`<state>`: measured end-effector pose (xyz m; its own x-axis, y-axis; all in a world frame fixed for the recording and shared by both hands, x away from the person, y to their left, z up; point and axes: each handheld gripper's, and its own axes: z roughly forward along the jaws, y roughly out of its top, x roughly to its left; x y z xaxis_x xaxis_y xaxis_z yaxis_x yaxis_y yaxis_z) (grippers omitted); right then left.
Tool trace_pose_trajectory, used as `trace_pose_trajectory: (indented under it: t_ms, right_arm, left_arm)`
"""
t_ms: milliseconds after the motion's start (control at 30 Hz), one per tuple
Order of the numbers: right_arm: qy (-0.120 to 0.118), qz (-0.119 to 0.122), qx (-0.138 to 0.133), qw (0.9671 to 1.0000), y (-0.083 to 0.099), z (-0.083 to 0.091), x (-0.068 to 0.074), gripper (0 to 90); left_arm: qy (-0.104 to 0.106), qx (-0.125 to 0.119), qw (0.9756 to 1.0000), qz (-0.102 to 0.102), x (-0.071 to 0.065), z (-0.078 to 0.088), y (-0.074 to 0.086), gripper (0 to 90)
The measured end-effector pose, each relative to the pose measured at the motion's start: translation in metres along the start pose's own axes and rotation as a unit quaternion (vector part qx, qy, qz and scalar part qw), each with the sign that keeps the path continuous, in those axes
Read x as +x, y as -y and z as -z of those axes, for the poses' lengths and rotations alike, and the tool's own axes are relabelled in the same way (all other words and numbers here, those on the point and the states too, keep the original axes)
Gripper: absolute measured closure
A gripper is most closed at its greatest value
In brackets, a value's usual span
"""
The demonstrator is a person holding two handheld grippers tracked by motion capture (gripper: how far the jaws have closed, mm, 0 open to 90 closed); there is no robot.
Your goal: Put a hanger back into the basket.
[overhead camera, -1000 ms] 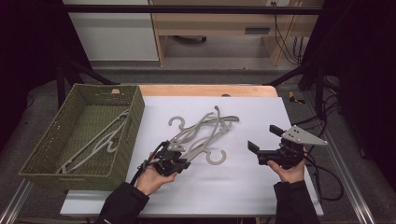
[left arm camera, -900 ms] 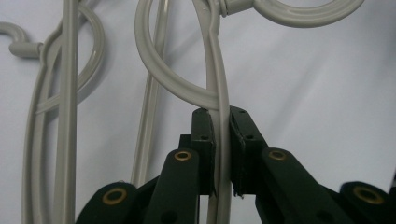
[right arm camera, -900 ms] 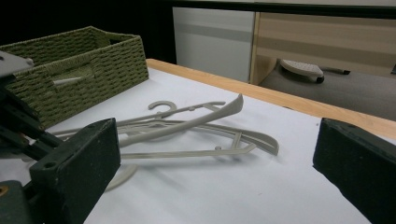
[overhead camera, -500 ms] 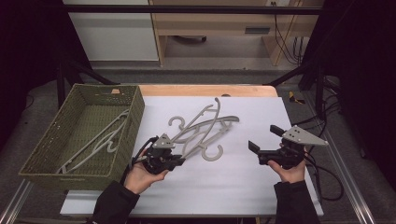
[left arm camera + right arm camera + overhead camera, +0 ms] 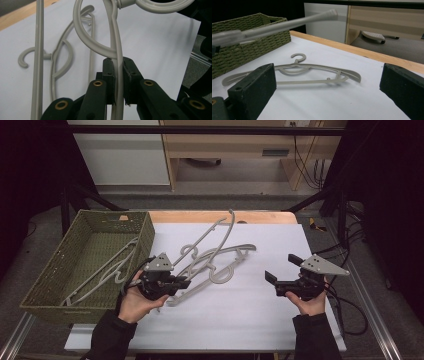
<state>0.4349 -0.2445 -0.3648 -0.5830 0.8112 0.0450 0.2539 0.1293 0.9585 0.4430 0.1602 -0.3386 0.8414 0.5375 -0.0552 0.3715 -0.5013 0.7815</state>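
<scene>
My left gripper (image 5: pixel 184 283) is shut on the arm of a grey plastic hanger (image 5: pixel 228 236), near its hook. That hanger is lifted off the white sheet, with its far end tilted up toward the back of the table. In the left gripper view both pads of my left gripper (image 5: pixel 118 64) press on the held hanger's thin arm (image 5: pixel 117 50). Another grey hanger (image 5: pixel 241 248) lies flat on the sheet beside it. My right gripper (image 5: pixel 282 268) hovers at the right of the table, open with nothing between its jaws. From the right gripper (image 5: pixel 328 75) the flat hanger (image 5: pixel 312 72) lies ahead.
A green woven basket (image 5: pixel 112 215) stands at the left edge of the table with a grey hanger (image 5: pixel 107 270) inside it. The white sheet (image 5: pixel 240 320) covers the tabletop. A wooden strip (image 5: pixel 200 216) runs along the back edge. Cables trail off the right side.
My left gripper has risen and drifted left with the hanger in it, and the hanger's far end has swung upward. The right gripper has stayed where it was.
</scene>
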Motion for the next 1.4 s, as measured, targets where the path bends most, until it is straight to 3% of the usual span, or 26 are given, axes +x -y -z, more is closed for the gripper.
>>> trace_pose_trajectory:
  t_ms: [333,600,767,900,1067,1400]
  right_arm:
    - [0.001,0.001,0.002,1.0,0.001,-0.002,0.001,0.9]
    - [0.002,0.001,0.004,1.0,0.001,-0.003,0.001,0.9]
    - [0.002,0.0,0.006,1.0,0.001,-0.003,0.001,0.9]
    - [0.001,0.001,0.009,1.0,0.002,-0.005,0.001,0.8]
    - [0.002,0.001,0.009,1.0,0.002,-0.005,0.001,0.8]
    - [0.003,0.0,0.01,0.9999,0.003,-0.005,0.0,0.8]
  left_arm:
    - [-0.017,0.002,0.9997,-0.018,0.01,0.032,-0.016,81.7]
    - [-0.046,0.009,0.9985,-0.027,0.032,0.062,-0.022,81.6]
    - [-0.048,0.006,0.9985,-0.026,0.048,0.079,-0.02,81.6]
    - [-0.046,0.003,0.9986,-0.025,0.065,0.094,-0.013,81.6]
    - [-0.052,0.01,0.9984,-0.022,0.076,0.103,-0.004,81.6]
    - [-0.062,0.022,0.9978,0.001,0.104,0.123,0.031,81.6]
